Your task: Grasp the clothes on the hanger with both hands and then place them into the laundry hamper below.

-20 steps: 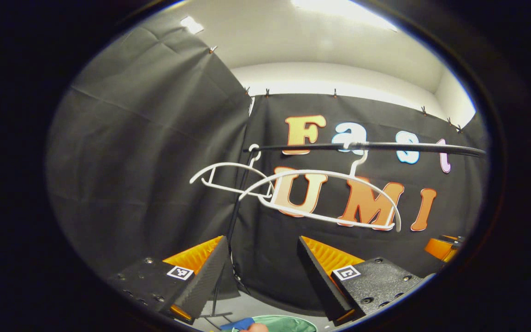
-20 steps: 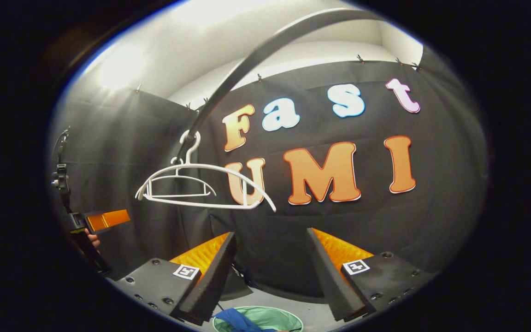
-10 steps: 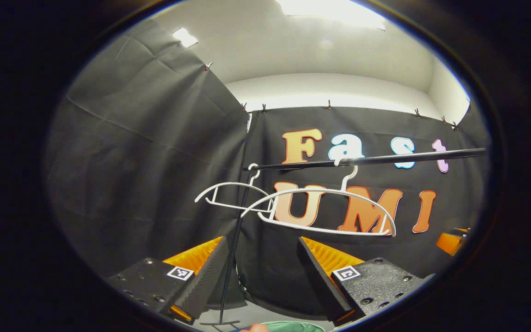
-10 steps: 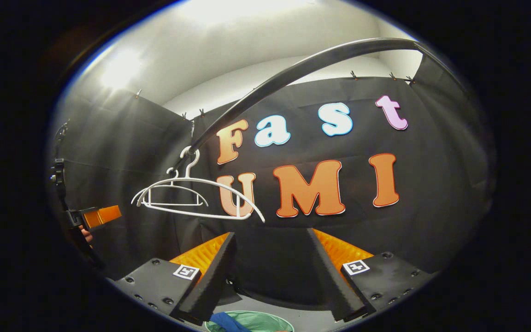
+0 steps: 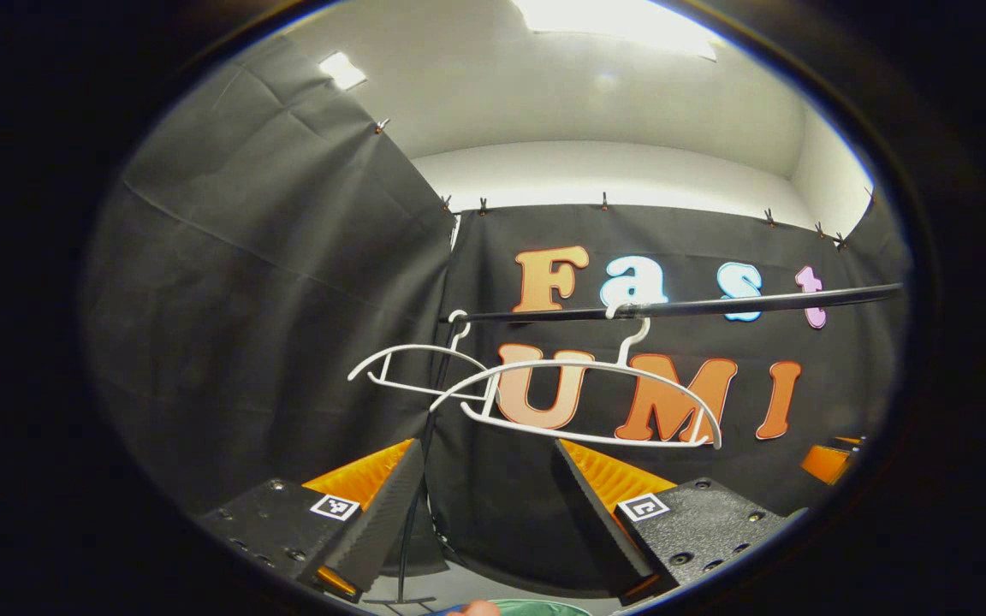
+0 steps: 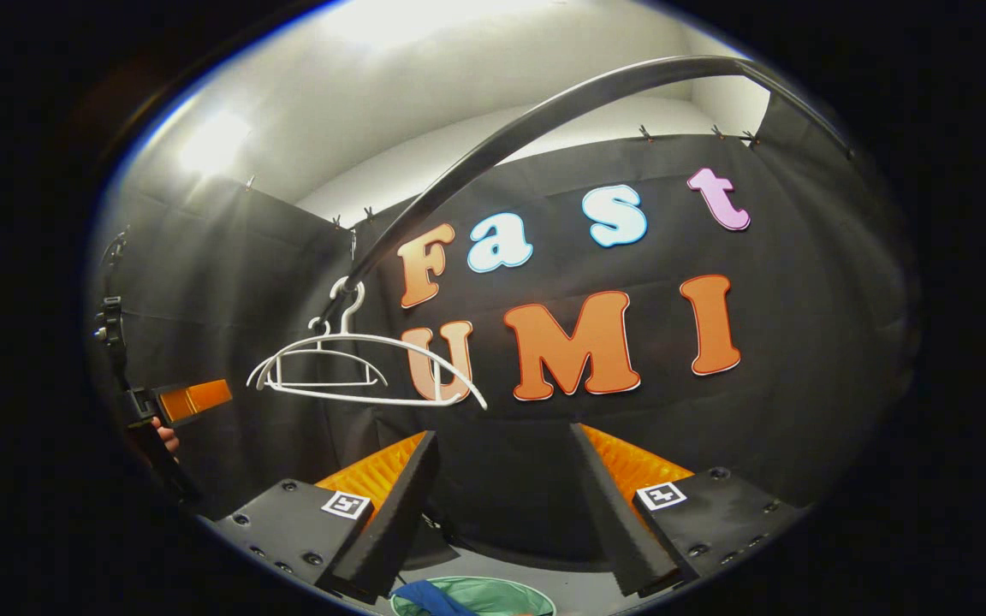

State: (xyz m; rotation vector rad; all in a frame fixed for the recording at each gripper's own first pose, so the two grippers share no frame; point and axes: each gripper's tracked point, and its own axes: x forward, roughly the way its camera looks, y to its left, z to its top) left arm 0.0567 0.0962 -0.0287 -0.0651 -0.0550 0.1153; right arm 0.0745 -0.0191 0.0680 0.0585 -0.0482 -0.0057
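While both grippers point up toward the rail (image 5: 681, 305), each set of fingers stands wide apart with nothing between them: left gripper (image 5: 486, 479) at the bottom centre of the left gripper view, right gripper (image 6: 501, 470) at the bottom centre of the right gripper view

Rail: dark bar, near level across the right half of the left gripper view; sweeps as an arc from centre left to upper right in the right gripper view (image 6: 544, 115)

Two white hangers hook over the rail, both bare. Near hanger (image 5: 579, 402) at centre of the left gripper view, far hanger (image 5: 412, 368) just left of it and partly behind. In the right gripper view they overlap at centre left, near (image 6: 424, 376) and far (image 6: 322, 364)

Clothes (image 6: 429, 595): blue cloth at the bottom edge of the right gripper view, lying in the hamper (image 6: 501, 592), a green mesh tub on the floor below the hangers. Hamper rim also shows at the bottom edge of the left gripper view (image 5: 544, 607)

Left gripper seen again at far left of the right gripper view (image 6: 189, 399), held by a hand (image 6: 168, 438), well apart from the hangers
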